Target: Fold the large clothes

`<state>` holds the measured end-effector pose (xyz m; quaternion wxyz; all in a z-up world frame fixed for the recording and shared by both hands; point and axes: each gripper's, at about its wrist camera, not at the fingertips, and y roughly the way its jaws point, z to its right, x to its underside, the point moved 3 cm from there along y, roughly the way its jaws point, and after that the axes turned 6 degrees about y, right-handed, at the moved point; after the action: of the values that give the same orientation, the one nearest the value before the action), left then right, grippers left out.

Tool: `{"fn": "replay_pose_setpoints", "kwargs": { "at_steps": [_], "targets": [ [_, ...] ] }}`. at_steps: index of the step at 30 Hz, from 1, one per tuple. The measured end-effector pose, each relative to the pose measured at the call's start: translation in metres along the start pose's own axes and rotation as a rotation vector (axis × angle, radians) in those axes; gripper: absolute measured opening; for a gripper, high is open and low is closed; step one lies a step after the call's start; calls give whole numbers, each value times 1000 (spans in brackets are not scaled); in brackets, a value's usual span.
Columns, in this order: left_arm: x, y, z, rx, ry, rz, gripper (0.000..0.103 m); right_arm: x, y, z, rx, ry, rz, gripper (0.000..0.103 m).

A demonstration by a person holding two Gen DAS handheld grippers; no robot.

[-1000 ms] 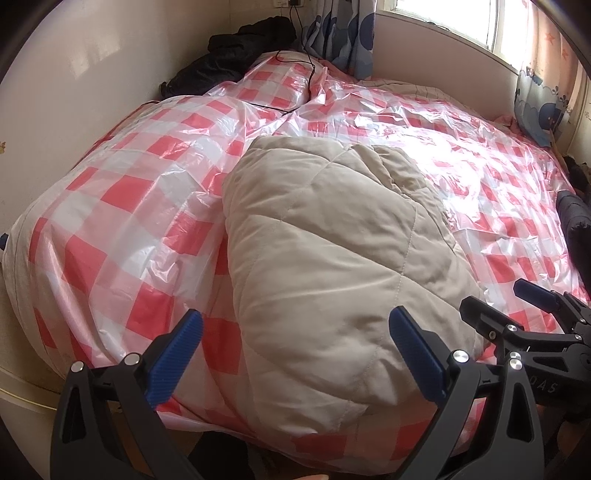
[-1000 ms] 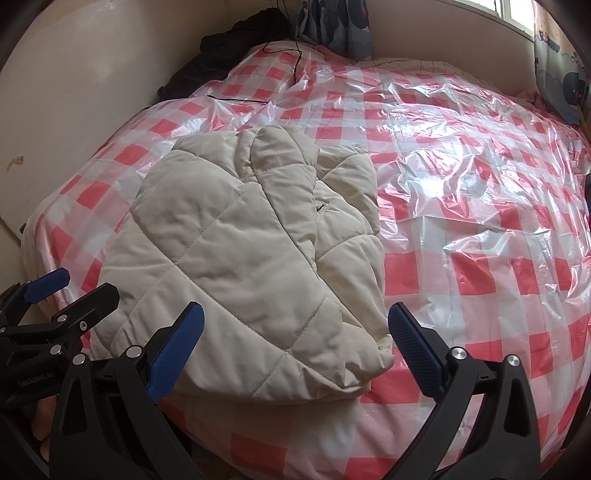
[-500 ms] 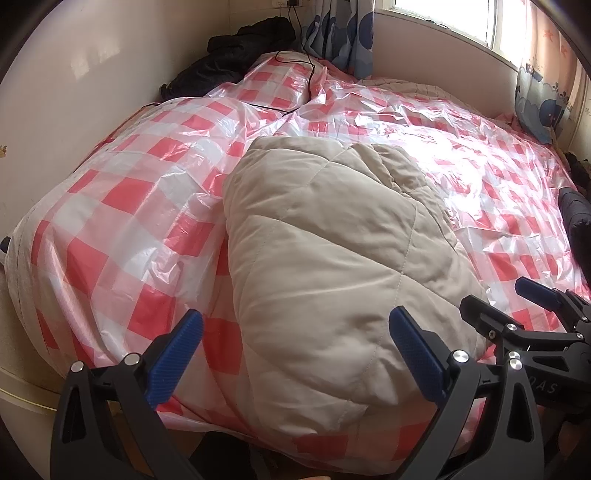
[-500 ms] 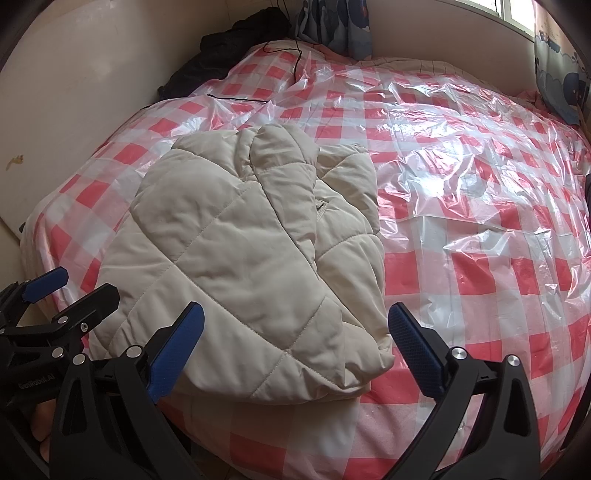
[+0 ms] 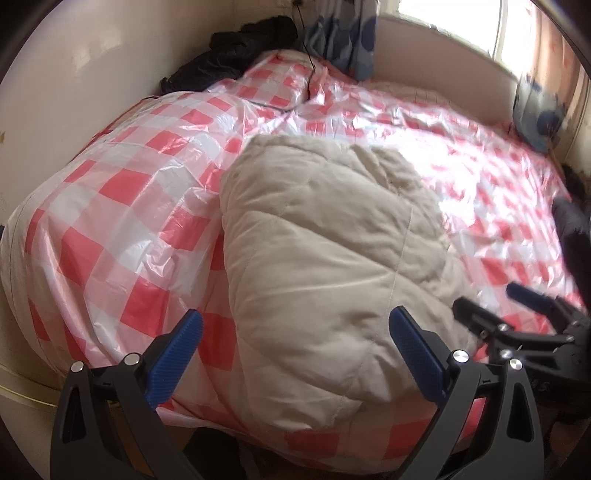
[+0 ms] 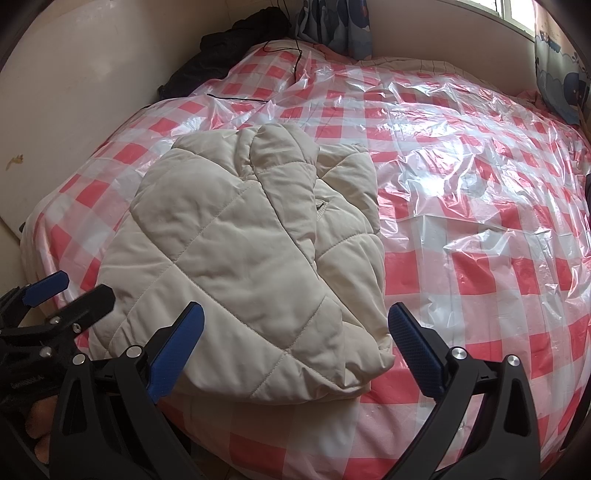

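Cream quilted jacket: one item, already folded into a thick bundle, lying on the bed near its front edge and left of centre, on the red-and-white checked plastic sheet. Long axis runs away from you, from the near edge toward the wall.

Left tongs: wide apart, holding nothing, hanging just off the near edge of the bed with the bundle's near end straight ahead between the blue pads.

Right tongs: also wide apart and empty, with the bundle's near right corner lying ahead between the pads; bare sheet stretches off to your right.

Relation that matters: the jacket lies directly ahead of both tongs, its near short end toward you. Neither touches it. Your left hand looks squarely on the bundle's axis, your right sits toward its right flank, so the two seem about equally near.

Also present: dark clothing heaped at the far corner, a black cable on the sheet, blue curtain
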<state>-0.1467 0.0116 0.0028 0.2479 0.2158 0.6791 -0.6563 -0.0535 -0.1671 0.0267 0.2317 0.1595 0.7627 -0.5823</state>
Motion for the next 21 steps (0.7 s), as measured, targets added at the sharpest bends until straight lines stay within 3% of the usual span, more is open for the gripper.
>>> {"fn": "replay_pose_setpoints", "kwargs": {
  "at_steps": [8,12,21],
  "targets": [
    [-2,2,-1,-36,-9,-17,96,0,0,5,-2,1,5,96],
    [-2,-4,2,-60,9,14,96,-1,1,4,0,-5,3,96],
    [-3,-3,1,-53,11,15,96,-1,1,5,0,-5,3,96]
  ]
}}
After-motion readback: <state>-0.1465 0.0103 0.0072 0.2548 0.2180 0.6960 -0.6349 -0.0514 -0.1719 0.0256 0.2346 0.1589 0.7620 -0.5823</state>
